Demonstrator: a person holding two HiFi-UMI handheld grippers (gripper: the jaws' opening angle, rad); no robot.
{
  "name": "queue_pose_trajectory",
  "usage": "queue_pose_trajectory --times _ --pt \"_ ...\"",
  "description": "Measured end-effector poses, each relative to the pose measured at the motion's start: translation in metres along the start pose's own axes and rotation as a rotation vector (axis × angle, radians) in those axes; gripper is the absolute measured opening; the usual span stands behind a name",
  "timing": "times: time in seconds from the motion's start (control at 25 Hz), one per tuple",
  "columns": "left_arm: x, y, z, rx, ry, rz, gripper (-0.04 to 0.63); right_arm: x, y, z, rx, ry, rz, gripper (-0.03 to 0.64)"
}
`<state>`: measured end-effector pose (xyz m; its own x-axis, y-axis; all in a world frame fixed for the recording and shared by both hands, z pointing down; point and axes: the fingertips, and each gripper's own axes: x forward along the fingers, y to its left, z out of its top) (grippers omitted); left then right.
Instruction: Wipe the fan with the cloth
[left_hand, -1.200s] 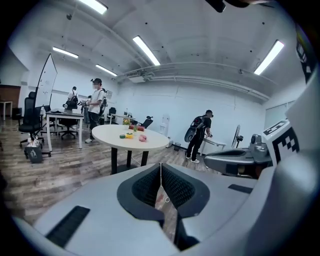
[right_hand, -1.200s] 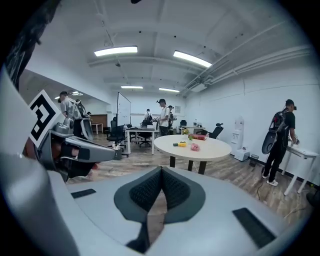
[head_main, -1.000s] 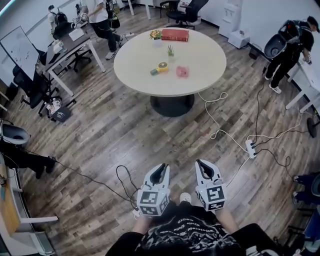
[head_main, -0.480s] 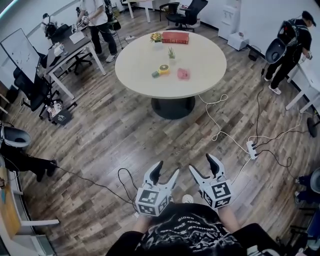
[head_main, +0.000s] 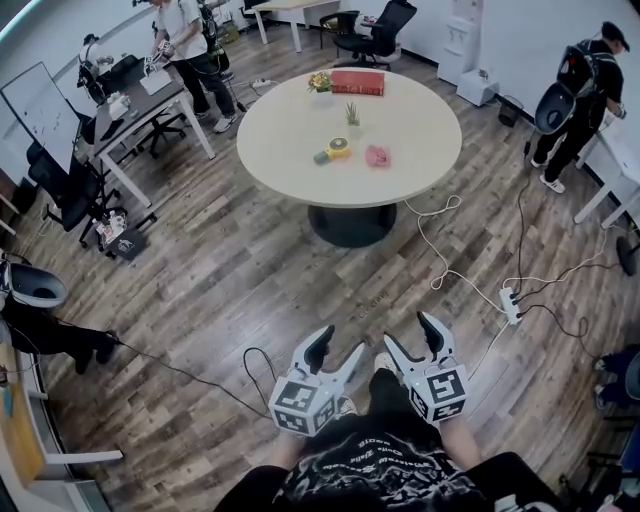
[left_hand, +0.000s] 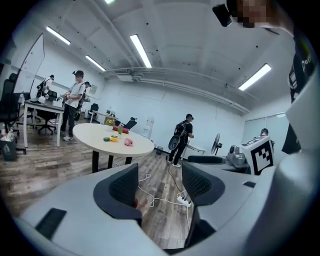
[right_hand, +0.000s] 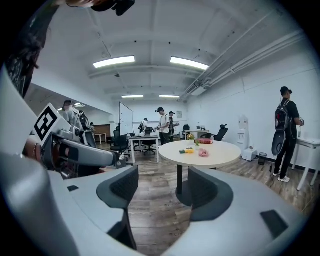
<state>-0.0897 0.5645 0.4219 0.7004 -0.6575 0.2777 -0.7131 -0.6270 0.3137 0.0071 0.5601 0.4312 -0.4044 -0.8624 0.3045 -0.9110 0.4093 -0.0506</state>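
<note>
A small yellow and green fan (head_main: 335, 151) lies on the round white table (head_main: 420, 125) far ahead, with a pink cloth (head_main: 377, 156) just to its right. Both grippers are held close to the person's body, well short of the table, over the wooden floor. My left gripper (head_main: 340, 343) is open, its jaws have just been opening, and nothing is between them. My right gripper (head_main: 409, 330) is likewise open and empty after just opening. In the left gripper view the fan (left_hand: 112, 139) and cloth (left_hand: 128, 142) show small beyond the jaws; the right gripper view shows the fan (right_hand: 188, 150) and cloth (right_hand: 203, 152) too.
A red book (head_main: 357, 83) and two small potted plants (head_main: 352, 115) stand at the table's far side. A white power strip (head_main: 511, 305) with trailing cables lies on the floor at right. People, desks and office chairs line the room's edges.
Both grippers went from shut to open within the last second. They shifted slightly forward, and the table now sits a little further right in the head view.
</note>
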Motion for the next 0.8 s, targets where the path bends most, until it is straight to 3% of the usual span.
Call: queue_pose_trajectory --times 0.32,0.8 --pt "0.049 0.039 0.023 0.014 -0.023 0.099 0.298 0.056 -0.049 0.014 -0.028 -0.001 0.038 0.305" --pt "0.169 0.079 0.077 -0.006 -0.071 0.232 0.298 0.155 -0.146 0.049 -0.087 0.009 0.161 0.278"
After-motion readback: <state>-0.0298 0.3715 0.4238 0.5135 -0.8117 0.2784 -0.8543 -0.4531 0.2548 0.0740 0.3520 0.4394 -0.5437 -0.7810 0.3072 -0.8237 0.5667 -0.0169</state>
